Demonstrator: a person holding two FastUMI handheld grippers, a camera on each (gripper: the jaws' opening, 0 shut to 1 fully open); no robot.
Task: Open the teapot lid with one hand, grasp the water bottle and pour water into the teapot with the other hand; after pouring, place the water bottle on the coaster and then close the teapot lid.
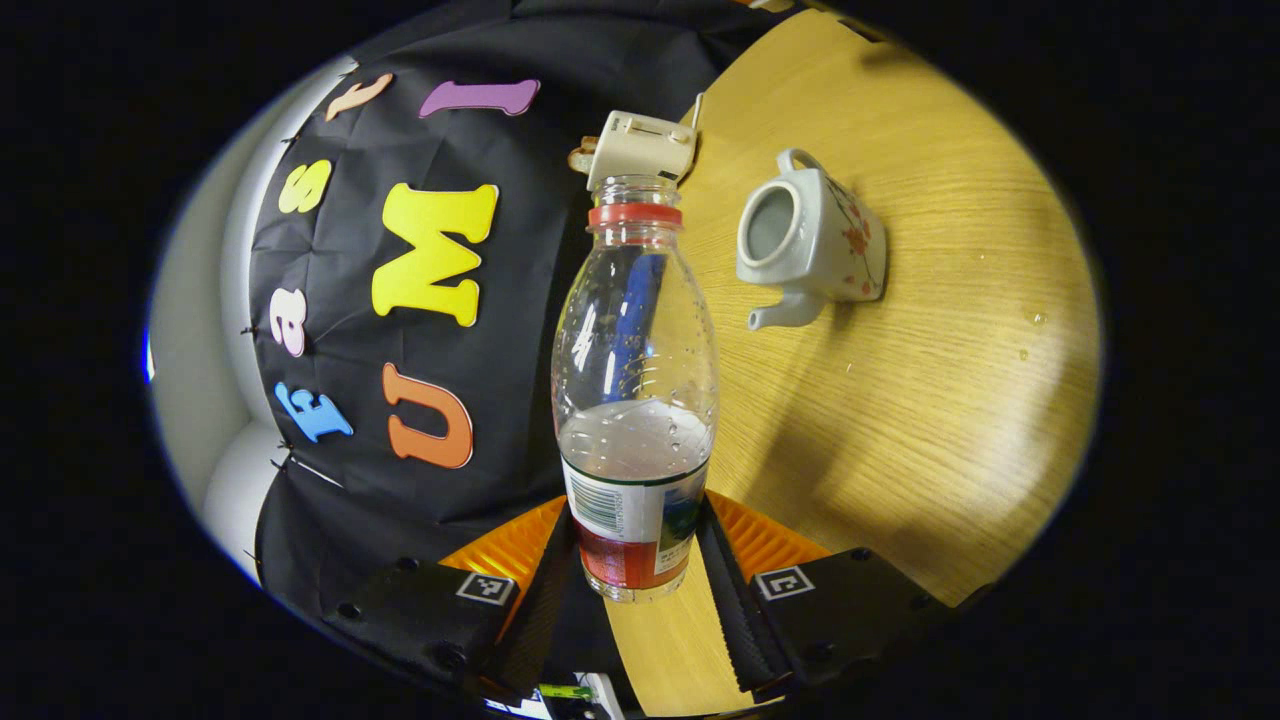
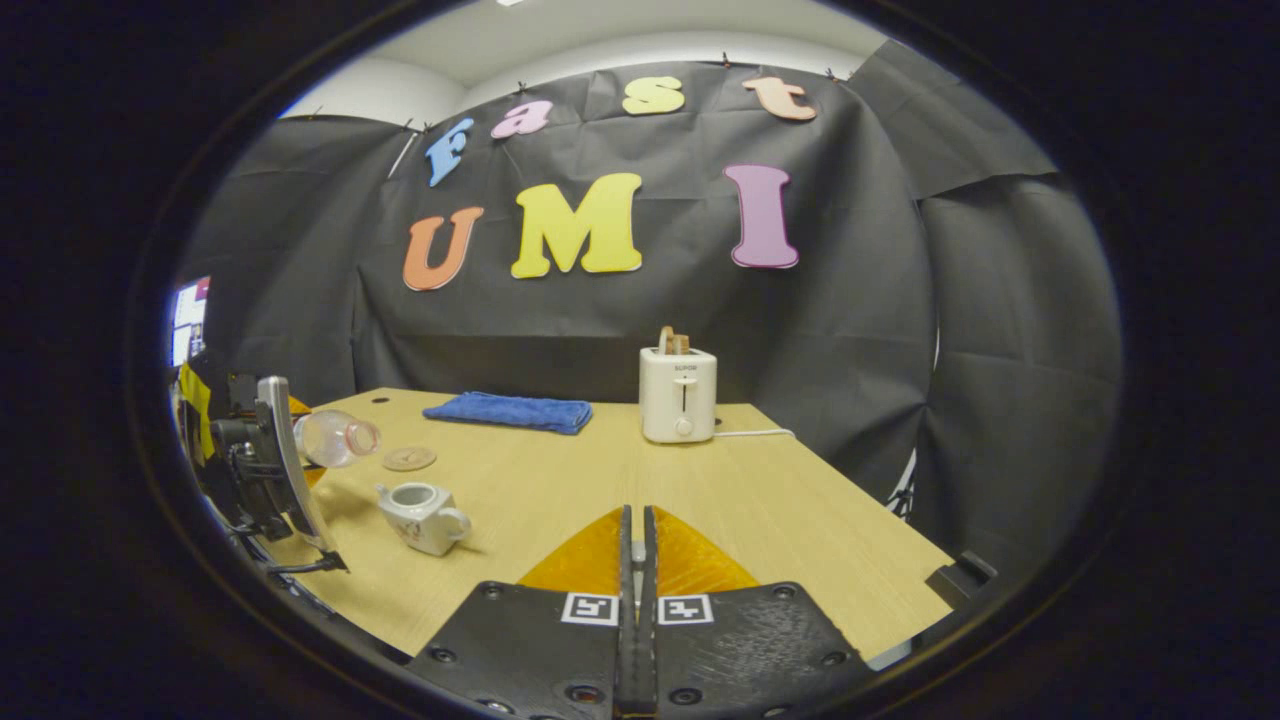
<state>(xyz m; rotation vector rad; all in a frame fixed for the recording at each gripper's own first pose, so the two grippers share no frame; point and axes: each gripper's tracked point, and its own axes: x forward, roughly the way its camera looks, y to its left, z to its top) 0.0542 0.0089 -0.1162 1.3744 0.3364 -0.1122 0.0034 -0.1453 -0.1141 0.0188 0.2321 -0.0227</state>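
My left gripper (image 1: 636,545) is shut on the lower, labelled part of a clear water bottle (image 1: 635,330). The bottle has no cap, only a red neck ring, and is about a third full. The white flowered teapot (image 1: 812,240) stands lidless on the wooden table (image 1: 930,420), to the right of the bottle's mouth. In the right gripper view the bottle (image 2: 336,438) is tipped sideways above and left of the teapot (image 2: 422,515), with the round coaster (image 2: 408,458) behind. My right gripper (image 2: 637,560) is shut, a pale sliver of the teapot lid between its fingers.
A white toaster (image 2: 678,393) with its cord stands at the back of the table, and a folded blue cloth (image 2: 508,411) lies to its left. Small water drops (image 1: 1030,320) dot the wood. The table's right edge (image 2: 860,520) drops off near the black booth wall.
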